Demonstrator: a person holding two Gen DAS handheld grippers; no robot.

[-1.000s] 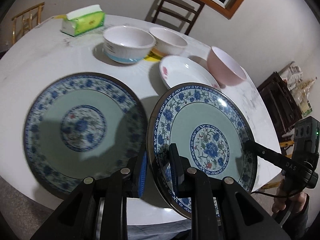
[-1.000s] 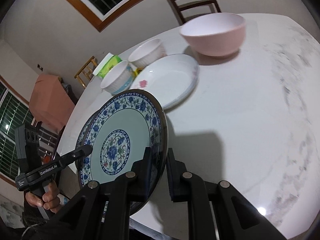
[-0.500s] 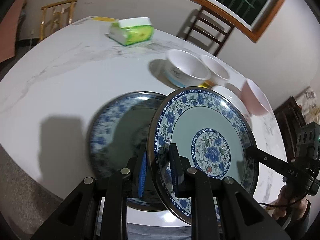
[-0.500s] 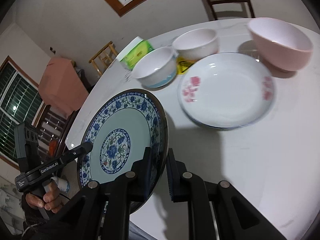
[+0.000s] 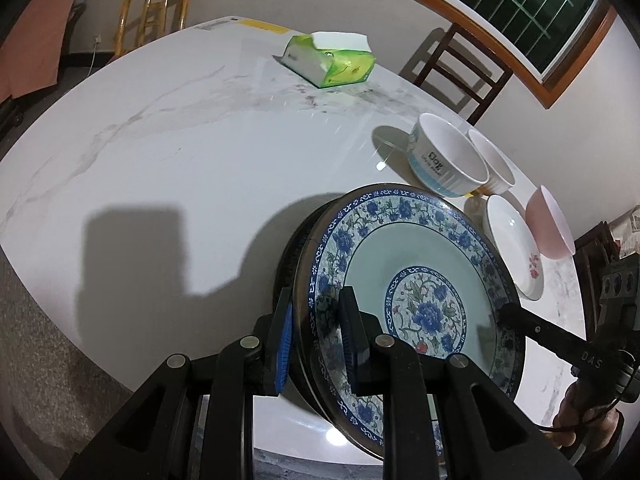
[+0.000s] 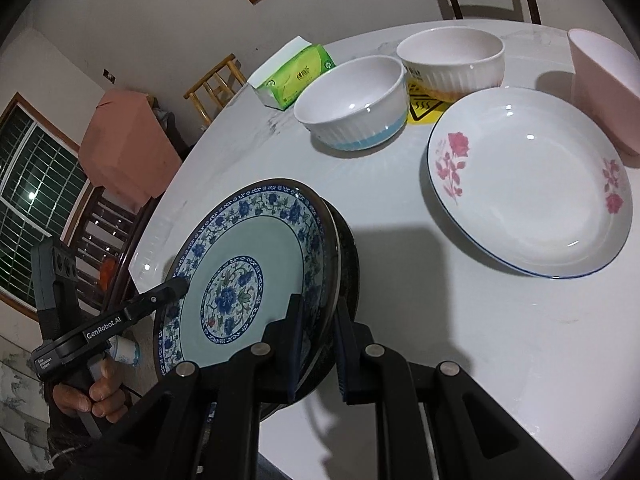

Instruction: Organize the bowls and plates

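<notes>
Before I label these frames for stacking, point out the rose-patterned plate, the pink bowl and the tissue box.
rose-patterned plate (image 6: 532, 184): right wrist view, on its bare white centre.
pink bowl (image 6: 604, 92): right wrist view, on its outer wall.
tissue box (image 5: 340, 65): left wrist view, on its green side.

"GenRobot.AI" on left claw

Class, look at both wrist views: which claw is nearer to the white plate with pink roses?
Right. The right claw grips the blue floral plate on the edge facing the rose plate. The left claw grips the opposite edge, with the floral plate between it and the rose plate.
</notes>
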